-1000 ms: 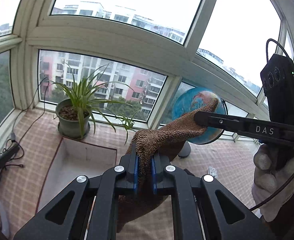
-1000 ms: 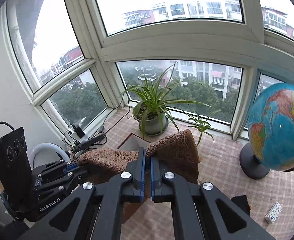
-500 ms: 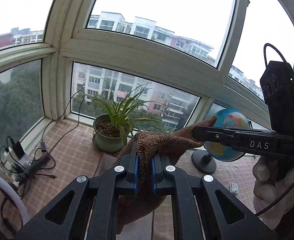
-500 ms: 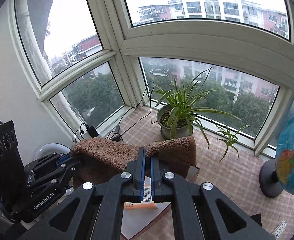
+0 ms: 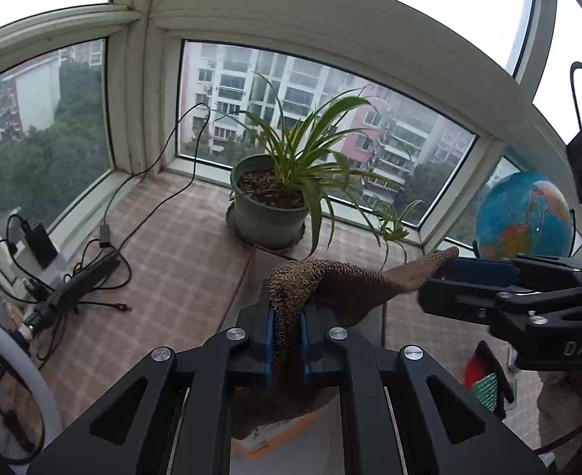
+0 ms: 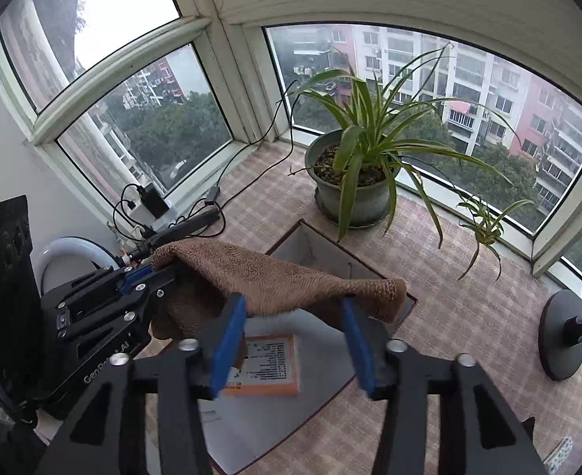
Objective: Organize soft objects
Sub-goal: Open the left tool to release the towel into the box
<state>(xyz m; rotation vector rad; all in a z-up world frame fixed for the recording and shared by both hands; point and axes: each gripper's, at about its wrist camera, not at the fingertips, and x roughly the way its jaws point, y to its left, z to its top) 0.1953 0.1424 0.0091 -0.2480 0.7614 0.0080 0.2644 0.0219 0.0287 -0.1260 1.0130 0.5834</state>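
A brown fluffy towel [image 6: 275,277] is stretched between my two grippers, above an open white box [image 6: 314,245] sunk in the sill. My left gripper [image 5: 287,308] pinches one end of the towel [image 5: 330,277]; its jaws are opening a little, but the pads still press on the cloth. From the right wrist view, the left gripper [image 6: 160,269] is at the left with that end in it. My right gripper [image 6: 293,303] is opening, its blue pads [image 6: 231,336] wide apart. The towel's other end lies loose between them. An orange and white packet [image 6: 267,364] lies in the box.
A potted spider plant [image 6: 350,194] stands behind the box by the window. A globe [image 5: 522,213] is at the right. A power strip with cables [image 5: 77,285] lies at the left, near a white ring [image 5: 33,376]. A checked mat [image 6: 469,316] covers the sill.
Both grippers have dropped and tipped down over the white box. The right gripper's jaws have sprung apart and let go of the towel end. The left still holds its end.
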